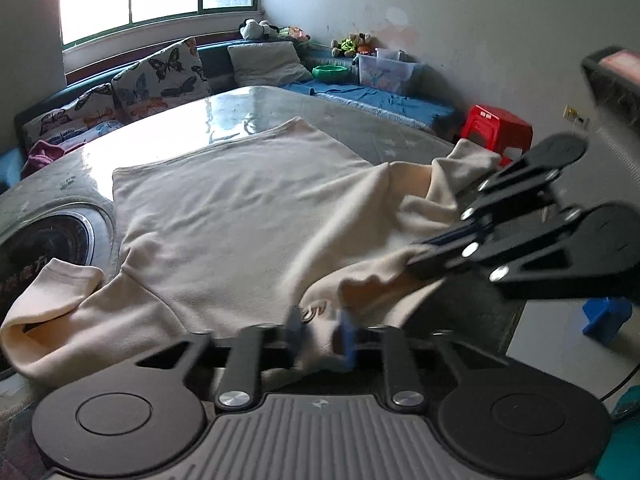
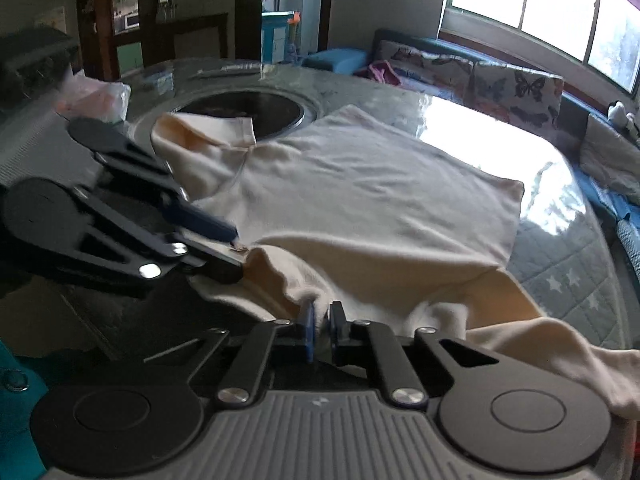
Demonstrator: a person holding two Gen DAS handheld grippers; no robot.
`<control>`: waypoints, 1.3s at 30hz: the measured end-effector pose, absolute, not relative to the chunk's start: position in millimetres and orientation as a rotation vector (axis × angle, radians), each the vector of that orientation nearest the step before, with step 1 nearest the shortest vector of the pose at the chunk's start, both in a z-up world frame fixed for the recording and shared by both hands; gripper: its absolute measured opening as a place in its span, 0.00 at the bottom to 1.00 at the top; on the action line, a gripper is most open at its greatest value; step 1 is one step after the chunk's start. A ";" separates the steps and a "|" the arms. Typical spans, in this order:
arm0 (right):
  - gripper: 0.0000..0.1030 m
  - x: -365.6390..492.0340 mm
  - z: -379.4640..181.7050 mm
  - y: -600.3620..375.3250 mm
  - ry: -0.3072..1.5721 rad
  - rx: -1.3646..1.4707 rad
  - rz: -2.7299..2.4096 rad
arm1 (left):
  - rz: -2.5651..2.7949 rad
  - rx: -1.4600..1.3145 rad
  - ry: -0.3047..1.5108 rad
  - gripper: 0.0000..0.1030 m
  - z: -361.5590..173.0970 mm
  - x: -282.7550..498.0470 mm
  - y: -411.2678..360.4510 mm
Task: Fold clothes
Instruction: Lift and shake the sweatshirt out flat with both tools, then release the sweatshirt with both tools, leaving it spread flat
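Note:
A cream long-sleeved shirt (image 1: pixel 248 216) lies spread on the glass-topped table (image 1: pixel 248 108), its hem toward the far side. My left gripper (image 1: pixel 320 336) is shut on the shirt's near edge by the collar. My right gripper (image 2: pixel 320 324) is shut on the near edge too, further right; it shows in the left wrist view (image 1: pixel 416 252) pinching lifted cloth. The shirt (image 2: pixel 360 200) also fills the right wrist view, where my left gripper (image 2: pixel 236 248) grips it. One sleeve (image 1: pixel 52 304) lies folded at the left, the other sleeve (image 2: pixel 560 344) hangs off the table edge.
A round dark inset (image 2: pixel 244 114) sits in the table by the left sleeve. A plastic bag (image 2: pixel 96 100) lies beyond it. A sofa with butterfly cushions (image 1: pixel 160 76) runs under the window. A red stool (image 1: pixel 496 128) and a blue stool (image 1: pixel 606 318) stand on the floor.

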State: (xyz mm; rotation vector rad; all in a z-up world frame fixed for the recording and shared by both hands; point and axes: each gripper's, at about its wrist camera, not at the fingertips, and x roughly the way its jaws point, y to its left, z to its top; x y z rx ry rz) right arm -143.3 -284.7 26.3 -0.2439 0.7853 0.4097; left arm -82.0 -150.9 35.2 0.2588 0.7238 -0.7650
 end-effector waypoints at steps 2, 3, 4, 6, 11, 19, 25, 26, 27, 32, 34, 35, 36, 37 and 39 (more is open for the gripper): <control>0.05 -151.3 33.4 -287.5 0.774 -0.240 0.410 | -0.787 0.242 0.714 0.09 39.0 -86.5 -146.3; 0.05 -154.7 35.1 -288.6 0.775 -0.243 0.411 | -0.798 0.241 0.704 0.08 41.2 -89.5 -144.2; 0.05 -157.9 36.1 -289.5 0.779 -0.247 0.412 | -0.809 0.241 0.696 0.08 42.7 -92.1 -142.4; 0.05 -159.8 31.4 -290.2 0.815 -0.246 0.425 | -0.827 0.255 0.698 0.08 41.2 -95.1 -141.4; 0.17 -159.7 27.5 -290.7 0.863 -0.241 0.480 | -0.852 0.291 0.741 0.09 33.6 -94.7 -140.8; 0.19 -128.0 52.1 -311.4 0.752 -0.171 0.395 | -0.898 0.274 0.701 0.12 52.9 -94.0 -135.3; 0.19 -110.0 20.0 -308.2 0.793 -0.182 0.368 | -0.829 0.216 0.664 0.13 66.2 -80.9 -132.3; 0.19 -110.2 14.2 -306.7 0.803 -0.192 0.368 | -0.799 0.201 0.675 0.13 63.9 -74.3 -131.0; 0.19 -110.6 10.6 -306.1 0.807 -0.195 0.366 | -0.768 0.185 0.691 0.13 60.8 -67.2 -128.4; 0.24 -112.7 6.7 -308.6 0.812 -0.168 0.358 | -0.632 0.121 0.733 0.13 50.2 -36.5 -105.0; 0.25 -113.0 6.5 -307.8 0.812 -0.170 0.358 | -0.577 0.096 0.747 0.13 47.4 -26.4 -91.5; 0.25 -113.0 6.5 -307.2 0.812 -0.172 0.358 | -0.547 0.085 0.754 0.13 45.3 -22.6 -84.6; 0.25 -112.8 6.6 -306.5 0.812 -0.174 0.359 | -0.524 0.074 0.759 0.12 42.7 -18.6 -78.1; 0.26 -112.7 6.6 -305.9 0.812 -0.176 0.359 | -0.503 0.064 0.764 0.13 40.3 -14.8 -71.5; 0.27 -112.4 6.7 -304.5 0.813 -0.181 0.360 | -0.465 0.048 0.770 0.13 36.5 -7.9 -58.6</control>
